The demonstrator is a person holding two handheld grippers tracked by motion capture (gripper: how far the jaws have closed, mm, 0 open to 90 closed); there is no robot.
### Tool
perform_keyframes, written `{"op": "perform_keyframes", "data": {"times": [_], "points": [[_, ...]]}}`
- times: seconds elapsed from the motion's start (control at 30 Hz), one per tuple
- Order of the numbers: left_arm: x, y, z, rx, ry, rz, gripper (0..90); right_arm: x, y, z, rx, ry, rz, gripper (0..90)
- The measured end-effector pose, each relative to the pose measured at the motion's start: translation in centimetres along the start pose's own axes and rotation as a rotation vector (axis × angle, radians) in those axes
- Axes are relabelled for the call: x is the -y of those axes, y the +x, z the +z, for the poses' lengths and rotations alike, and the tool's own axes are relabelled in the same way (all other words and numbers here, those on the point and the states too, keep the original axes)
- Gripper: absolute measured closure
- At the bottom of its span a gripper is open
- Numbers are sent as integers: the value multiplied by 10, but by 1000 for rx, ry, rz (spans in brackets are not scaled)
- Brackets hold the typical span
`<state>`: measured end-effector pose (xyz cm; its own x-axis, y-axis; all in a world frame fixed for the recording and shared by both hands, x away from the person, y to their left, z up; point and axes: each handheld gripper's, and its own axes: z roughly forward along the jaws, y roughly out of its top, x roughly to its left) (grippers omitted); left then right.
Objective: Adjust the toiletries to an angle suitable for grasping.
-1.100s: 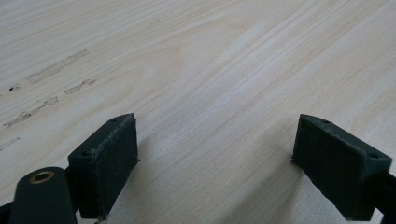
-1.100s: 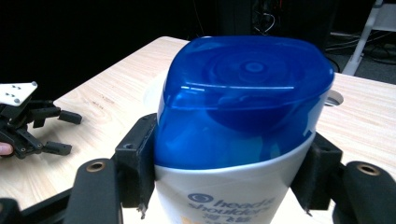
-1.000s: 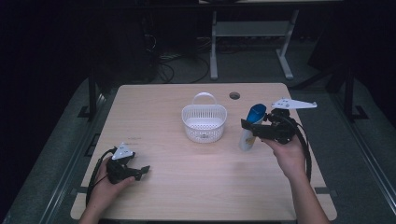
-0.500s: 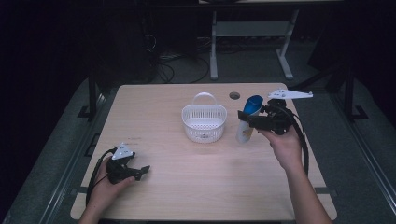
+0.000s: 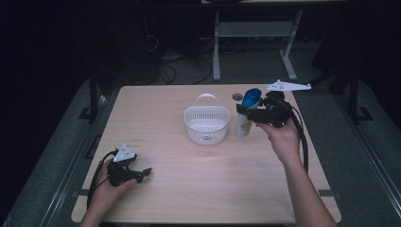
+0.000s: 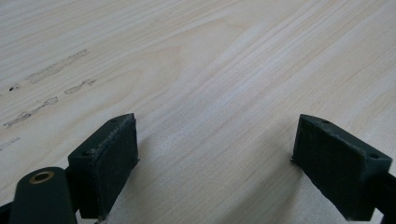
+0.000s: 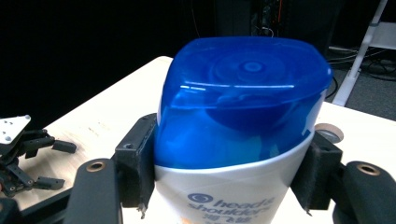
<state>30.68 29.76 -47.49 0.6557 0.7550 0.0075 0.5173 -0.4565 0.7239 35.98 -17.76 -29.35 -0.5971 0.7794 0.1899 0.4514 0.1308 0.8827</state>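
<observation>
Beside the white basket (image 5: 206,124), blue-capped white shampoo bottle (image 7: 238,140) between right gripper (image 5: 247,111) fingers; left gripper (image 6: 229,163) fingers apart.

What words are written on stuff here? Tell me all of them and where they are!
"head & shoulders": on the white body of the bottle with the blue cap, held in the right gripper.
A line of smaller characters just under that brand name: too small and cut off to read.
The white basket, the table and the left gripper: no writing on them.

Room dark. Beyond the right gripper (image 5: 247,112): grey floor (image 5: 265,64), white frame legs (image 5: 216,52), loose cables (image 5: 182,59).
</observation>
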Motion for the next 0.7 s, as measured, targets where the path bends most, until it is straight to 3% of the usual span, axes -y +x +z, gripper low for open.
{"op": "perform_keyframes", "data": {"times": [0.7], "points": [[0, 0, 0, 7, -1, 4, 137, -29, 5, 38, -12, -19, -35, 344]]}}
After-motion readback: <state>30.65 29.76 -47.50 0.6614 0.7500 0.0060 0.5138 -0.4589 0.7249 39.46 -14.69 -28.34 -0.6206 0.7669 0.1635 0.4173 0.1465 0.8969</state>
